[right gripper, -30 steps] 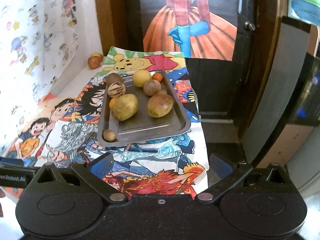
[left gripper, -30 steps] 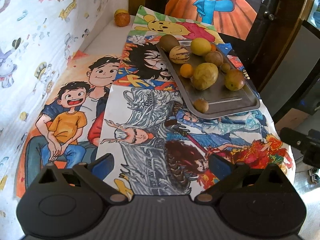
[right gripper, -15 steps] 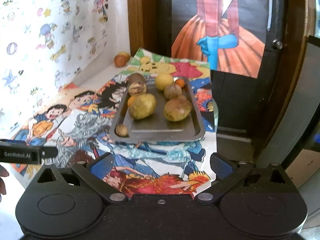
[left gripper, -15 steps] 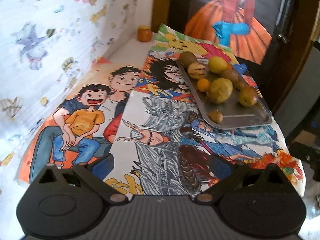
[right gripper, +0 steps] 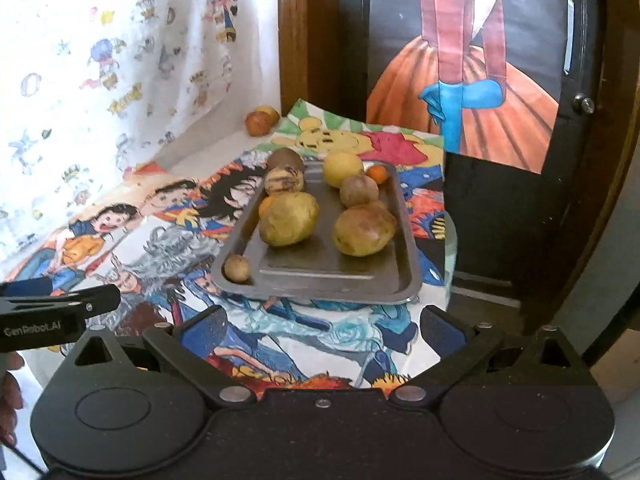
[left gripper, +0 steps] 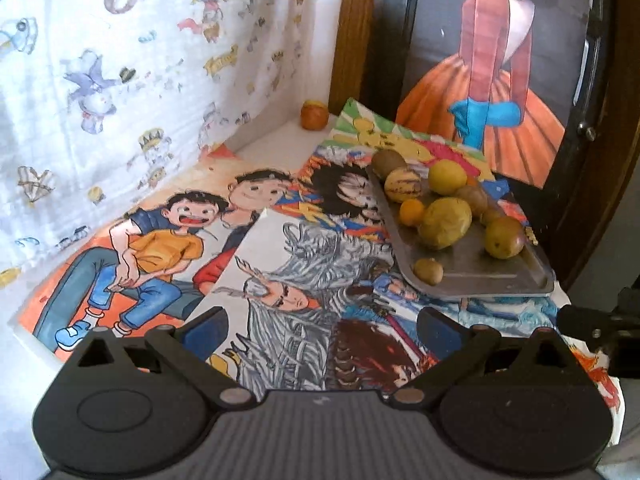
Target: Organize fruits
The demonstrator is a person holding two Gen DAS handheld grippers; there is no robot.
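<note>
The fruits sit gathered on a metal baking tray (right gripper: pixel 404 280), which rests on the cartoon posters (left gripper: pixel 280 280) that cover the desk. That grouping reads as deliberate: the raised rim keeps round fruit from rolling off, as the small brown fruit (right gripper: pixel 237 268) lodged against the tray's near-left corner shows. Two large yellow-brown fruits (right gripper: pixel 289 219) lie in the middle of the tray; a lemon-yellow one (right gripper: pixel 342 164), a striped one (right gripper: pixel 284 181) and small orange ones crowd its far end. Well beyond the tray, in the corner by the patterned curtain (left gripper: pixel 120 80), two reddish fruits (right gripper: pixel 261 121) lie apart on the bare desk, probably the ones left to bring in.

The left tool (left gripper: pixel 320 326) hovers short of the tray's near-left side, its fingers spread wide with nothing between them. The right tool (right gripper: pixel 320 326) faces the tray's near edge, likewise spread and empty, touching nothing. Part of a hand (right gripper: pixel 10 392) shows under the left tool's body.
</note>
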